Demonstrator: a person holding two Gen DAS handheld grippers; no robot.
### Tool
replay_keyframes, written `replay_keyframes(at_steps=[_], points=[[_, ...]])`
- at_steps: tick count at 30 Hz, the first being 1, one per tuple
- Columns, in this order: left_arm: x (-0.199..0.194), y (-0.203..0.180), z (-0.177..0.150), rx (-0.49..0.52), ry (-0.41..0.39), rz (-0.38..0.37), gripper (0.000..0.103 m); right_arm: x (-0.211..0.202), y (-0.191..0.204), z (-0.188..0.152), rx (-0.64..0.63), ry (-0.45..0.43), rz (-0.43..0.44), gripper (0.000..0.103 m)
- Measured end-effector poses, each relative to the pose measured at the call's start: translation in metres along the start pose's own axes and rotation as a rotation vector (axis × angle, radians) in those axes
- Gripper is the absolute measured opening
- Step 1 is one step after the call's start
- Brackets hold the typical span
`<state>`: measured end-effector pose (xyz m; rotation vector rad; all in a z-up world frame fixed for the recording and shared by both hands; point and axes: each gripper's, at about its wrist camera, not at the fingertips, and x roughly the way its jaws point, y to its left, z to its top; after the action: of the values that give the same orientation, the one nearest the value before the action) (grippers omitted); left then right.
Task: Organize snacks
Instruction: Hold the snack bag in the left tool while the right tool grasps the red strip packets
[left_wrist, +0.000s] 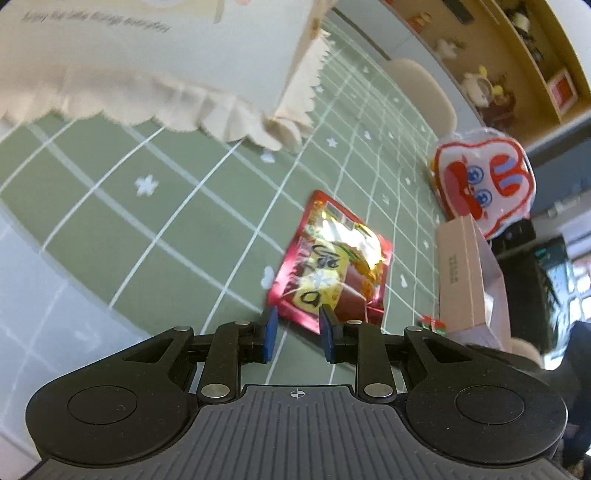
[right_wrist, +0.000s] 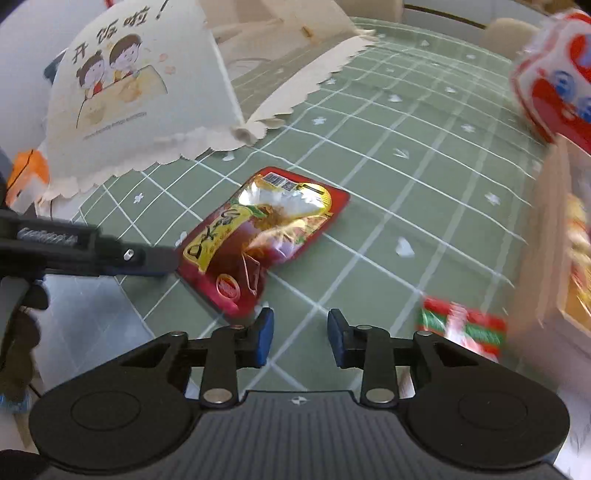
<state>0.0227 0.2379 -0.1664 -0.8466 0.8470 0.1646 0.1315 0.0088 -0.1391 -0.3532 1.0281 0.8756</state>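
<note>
Right wrist: cover (right_wrist: 122, 110) reads "开饭啦!"

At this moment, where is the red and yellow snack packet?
The red and yellow snack packet lies flat on the green grid tablecloth, mid-frame in both wrist views, below the cream food cover. The left hand-held gripper is at its near edge.

Both rigs look identical: the left hand-held gripper (left_wrist: 297, 334) and right hand-held gripper (right_wrist: 301, 338) are matte black, with a ribbed grey centre plate marked by a tiny crosshair, round silver pivot screws, and blue pads (left_wrist: 270, 332) on the fingertips.
</note>
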Motion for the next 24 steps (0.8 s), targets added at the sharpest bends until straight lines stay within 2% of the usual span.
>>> replay_keyframes(at_steps=[3,6,9,11,12,15,17,20,22,23,24], points=[[-0.007,-0.002,0.008,0.047,-0.017,-0.013,0.028,-0.017,-0.001,0.004,0.065,-0.093,-0.043,0.034],[-0.011,-0.002,0.02,0.083,-0.034,-0.012,0.028,-0.017,0.006,0.016,0.086,-0.155,-0.019,0.035],[-0.007,-0.002,0.031,0.121,-0.011,-0.004,0.028,0.007,0.018,0.02,0.027,-0.132,-0.047,0.035],[-0.002,-0.004,0.037,0.149,0.008,0.001,0.028,0.026,0.022,0.015,-0.023,-0.115,-0.138,0.035],[-0.001,-0.005,0.039,0.162,0.01,0.003,0.028,0.025,0.022,0.011,-0.021,-0.133,-0.131,0.035],[0.006,-0.009,0.044,0.185,0.017,-0.019,0.028,0.022,0.018,0.01,-0.007,-0.113,-0.094,0.035],[0.014,-0.009,0.047,0.175,0.032,-0.052,0.028,0.023,0.019,0.007,-0.025,-0.117,-0.099,0.035],[0.029,-0.01,0.048,0.175,0.061,-0.044,0.03,0.022,0.018,0.005,-0.022,-0.122,-0.096,0.035],[0.037,-0.012,0.05,0.171,0.064,-0.073,0.03,0.023,0.017,0.006,-0.019,-0.123,-0.092,0.035],[0.042,-0.014,0.05,0.168,0.077,-0.096,0.041,0.024,0.017,0.006,-0.02,-0.125,-0.089,0.035],[0.047,-0.018,0.05,0.176,0.084,-0.104,0.046,0.024,0.017,0.005,-0.022,-0.127,-0.089,0.035]])
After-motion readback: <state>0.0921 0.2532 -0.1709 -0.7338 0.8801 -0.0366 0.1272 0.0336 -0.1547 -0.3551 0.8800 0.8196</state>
